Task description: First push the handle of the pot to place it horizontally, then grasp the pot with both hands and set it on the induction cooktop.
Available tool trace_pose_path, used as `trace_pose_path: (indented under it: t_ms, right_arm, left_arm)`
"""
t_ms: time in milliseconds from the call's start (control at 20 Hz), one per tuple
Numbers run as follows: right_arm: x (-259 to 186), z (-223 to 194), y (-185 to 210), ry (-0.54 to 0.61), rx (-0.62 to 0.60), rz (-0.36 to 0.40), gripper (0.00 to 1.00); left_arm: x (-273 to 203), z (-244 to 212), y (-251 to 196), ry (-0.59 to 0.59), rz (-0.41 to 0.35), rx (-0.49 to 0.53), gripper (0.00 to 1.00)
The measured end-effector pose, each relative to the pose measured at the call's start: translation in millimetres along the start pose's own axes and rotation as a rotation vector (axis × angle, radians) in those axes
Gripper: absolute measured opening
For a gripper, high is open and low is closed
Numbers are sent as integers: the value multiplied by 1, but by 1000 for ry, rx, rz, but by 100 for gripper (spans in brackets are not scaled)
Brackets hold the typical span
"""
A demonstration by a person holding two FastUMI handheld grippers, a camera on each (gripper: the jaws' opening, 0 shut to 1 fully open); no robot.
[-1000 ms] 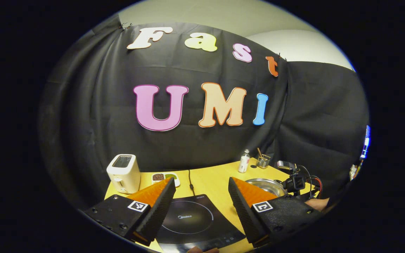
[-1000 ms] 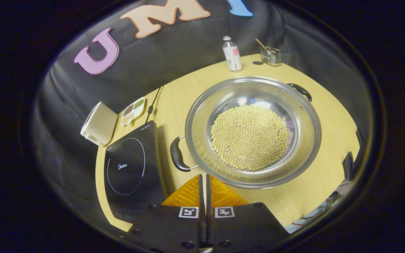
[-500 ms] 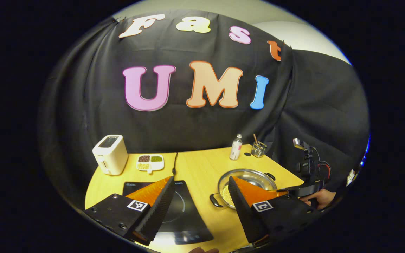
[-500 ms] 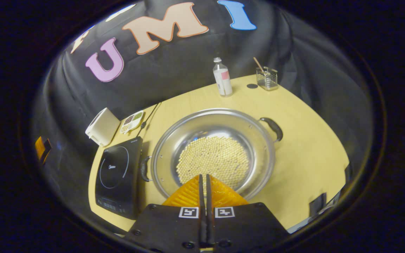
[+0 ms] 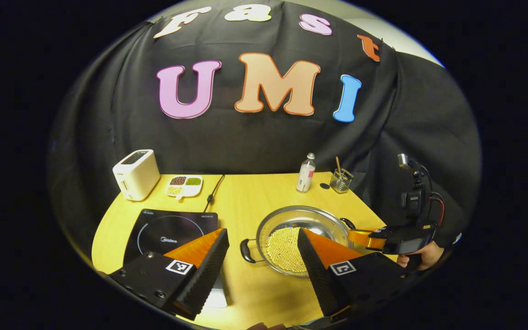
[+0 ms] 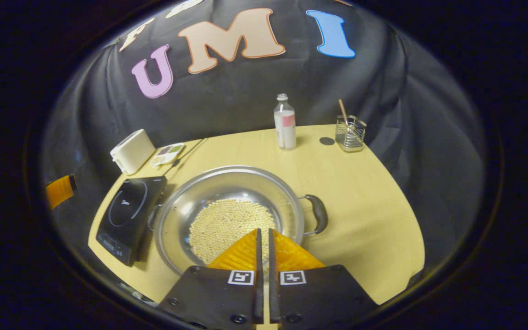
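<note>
Ahead of the left tool point(image 5: 260, 256), whose ridged orange-and-black fingers stand spread wide with nothing between them, the pot point(image 5: 301, 238) sits on the yellow counter point(image 5: 255, 201), just right of the gap. It is a wide, shallow steel basin, shiny and hard, its floor covered with small pale beads point(image 5: 284, 250). A black loop handle point(image 5: 244, 251) juts from its near-left rim. Left of the fingers lies the flat, glossy black induction cooktop point(image 5: 172, 229). The right tool point(image 5: 360, 238) hovers at the pot's far rim, a hand point(image 5: 422, 259) behind it.

Just beyond the right tool point(image 6: 262, 247), fingers pressed together and empty, the same pot point(image 6: 227, 215) fills the near counter, its other handle point(image 6: 319, 213) to the right. I judge it rigid, slick on the rim and fairly heavy with loose beads that would shift if tilted, so the two dull handles are the places to grip, lifting level.
</note>
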State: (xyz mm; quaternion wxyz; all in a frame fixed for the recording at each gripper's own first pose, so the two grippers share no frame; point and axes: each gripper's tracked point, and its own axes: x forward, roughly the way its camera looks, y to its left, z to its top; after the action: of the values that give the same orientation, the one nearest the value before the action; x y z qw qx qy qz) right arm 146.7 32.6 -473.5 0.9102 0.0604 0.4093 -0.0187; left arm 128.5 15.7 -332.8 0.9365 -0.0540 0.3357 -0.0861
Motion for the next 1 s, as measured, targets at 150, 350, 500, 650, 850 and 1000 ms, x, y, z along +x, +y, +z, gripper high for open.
trace_pose_path:
  t_ms: [150, 350, 500, 650, 850, 1000]
  right_arm:
    - [12, 4, -21, 0, 13, -46, 12]
    - [26, 6, -34, 11, 3, -44, 43]
    - [38, 7, -44, 22, -34, -67, 57]
    - [54, 4, -49, 55, -30, -63, 61]
    - [72, -3, -53, 89, -33, -55, 63]
    - [82, -7, -52, 115, -35, -46, 65]
  left_arm:
    - [23, -21, -8, 53, 11, -46, 93]
    - [51, -34, -4, 100, 37, -46, 93]
    - [68, -52, 5, 153, 67, -83, 93]
    - [90, -74, 14, 212, 104, -126, 93]
    - [112, -96, 20, 277, 125, -88, 93]
    - [127, -104, 31, 300, 171, -62, 93]
